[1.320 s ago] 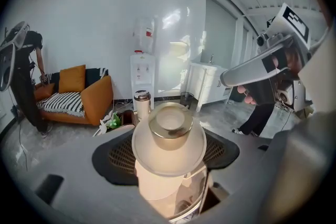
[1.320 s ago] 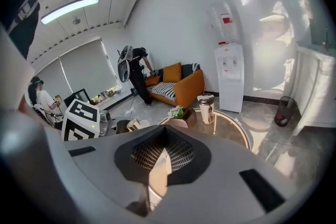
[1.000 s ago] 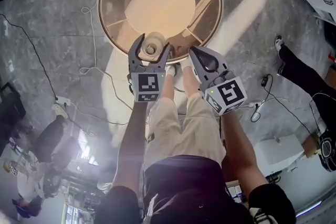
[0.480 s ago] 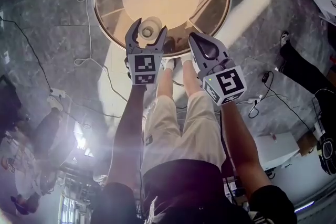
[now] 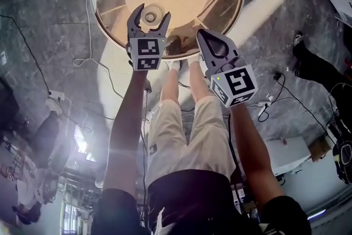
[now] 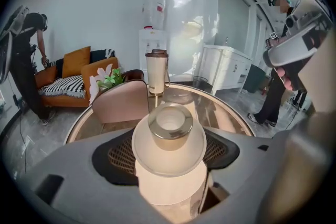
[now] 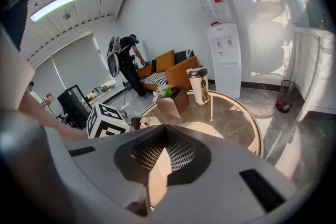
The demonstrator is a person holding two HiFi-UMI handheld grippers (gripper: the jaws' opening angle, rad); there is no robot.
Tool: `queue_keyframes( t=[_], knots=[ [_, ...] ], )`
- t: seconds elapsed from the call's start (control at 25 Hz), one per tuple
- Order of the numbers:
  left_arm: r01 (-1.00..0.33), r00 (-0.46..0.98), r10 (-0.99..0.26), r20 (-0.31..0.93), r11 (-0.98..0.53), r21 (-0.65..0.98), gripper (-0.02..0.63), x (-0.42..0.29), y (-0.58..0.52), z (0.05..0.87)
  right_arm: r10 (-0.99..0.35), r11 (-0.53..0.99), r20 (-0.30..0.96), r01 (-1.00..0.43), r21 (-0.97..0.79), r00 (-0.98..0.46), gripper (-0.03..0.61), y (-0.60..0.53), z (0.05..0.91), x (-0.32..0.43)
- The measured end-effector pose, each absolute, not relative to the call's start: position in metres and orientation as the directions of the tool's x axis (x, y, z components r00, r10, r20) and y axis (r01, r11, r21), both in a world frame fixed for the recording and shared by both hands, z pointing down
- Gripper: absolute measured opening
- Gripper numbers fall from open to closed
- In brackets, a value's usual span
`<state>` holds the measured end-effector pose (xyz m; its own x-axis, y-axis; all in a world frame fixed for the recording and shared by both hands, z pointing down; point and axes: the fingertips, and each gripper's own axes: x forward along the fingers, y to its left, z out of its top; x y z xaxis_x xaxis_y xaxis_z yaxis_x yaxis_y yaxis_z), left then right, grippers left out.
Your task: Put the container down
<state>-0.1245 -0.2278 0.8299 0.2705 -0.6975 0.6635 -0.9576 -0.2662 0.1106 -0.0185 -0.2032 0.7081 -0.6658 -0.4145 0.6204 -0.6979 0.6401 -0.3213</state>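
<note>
Here left tool (image 5: 149, 12) grips container (image 6: 169, 136) just inside table rim (image 5: 113, 31); right tool (image 5: 201, 34) pinched empty.

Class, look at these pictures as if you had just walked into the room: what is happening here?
A person standing at a round glass table holds a two-jaw gripper in each hand. The left gripper is clamped on a white container with a metallic rim, held over the near part of the table. Whether it touches the glass cannot be told. The right gripper has its jaws together and holds nothing, beside the table's edge. A tumbler and a planter stand farther back.
</note>
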Motion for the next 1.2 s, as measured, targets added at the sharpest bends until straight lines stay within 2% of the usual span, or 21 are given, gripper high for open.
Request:
queue_keyframes(
  t=[0.36,1.2],
  knots=[
    [-0.962,0.265,-0.676,0.687,-0.233,0.141,0.341,-0.126,-0.244,0.853,-0.419,0.628,0.624,-0.707,-0.326,-0.66,0.003,-0.207,0.708,-0.011],
    [-0.968,0.223,-0.672,0.706,-0.24,0.078,0.341,-0.123,-0.239,0.886,-0.403,0.622,0.639,-0.708,-0.334,-0.655,0.003,-0.2,0.715,-0.005]
  ],
)
